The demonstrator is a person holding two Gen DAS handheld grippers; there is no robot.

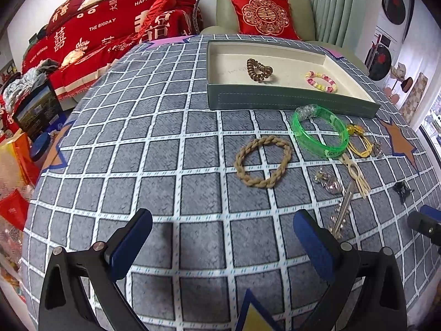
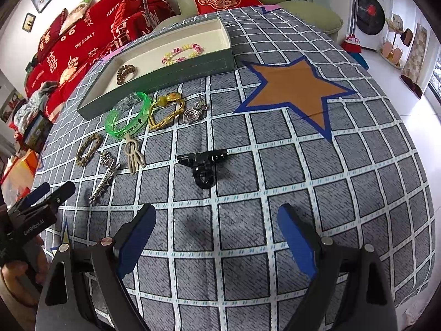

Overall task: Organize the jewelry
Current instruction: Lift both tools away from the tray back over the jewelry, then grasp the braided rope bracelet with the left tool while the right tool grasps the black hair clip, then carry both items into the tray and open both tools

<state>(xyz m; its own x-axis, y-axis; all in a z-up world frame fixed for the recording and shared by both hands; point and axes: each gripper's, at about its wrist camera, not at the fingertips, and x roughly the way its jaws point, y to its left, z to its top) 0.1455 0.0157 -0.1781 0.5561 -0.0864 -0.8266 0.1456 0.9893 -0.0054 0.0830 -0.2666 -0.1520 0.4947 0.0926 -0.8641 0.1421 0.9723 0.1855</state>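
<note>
While both grippers are being held spread and empty over the checked cloth (image 1: 171,165), jewelry is lying loose in front of the tray (image 1: 289,99).

Taking the tray as landmark and moving left to right: nothing is being pinched by the left gripper (image 1: 223,222), which is being held well in front of the tray; the braided band (image 1: 261,161) is lying in front of it, the green bangle (image 1: 319,131) just beside its front wall, the yellow cord piece (image 2: 165,111) next along, and the black claw clip (image 2: 204,165) farther out, ahead of the right gripper (image 2: 217,218). Inside the tray, a brown coil tie (image 1: 259,69) and a beaded bracelet (image 1: 321,82) are being kept.
</note>
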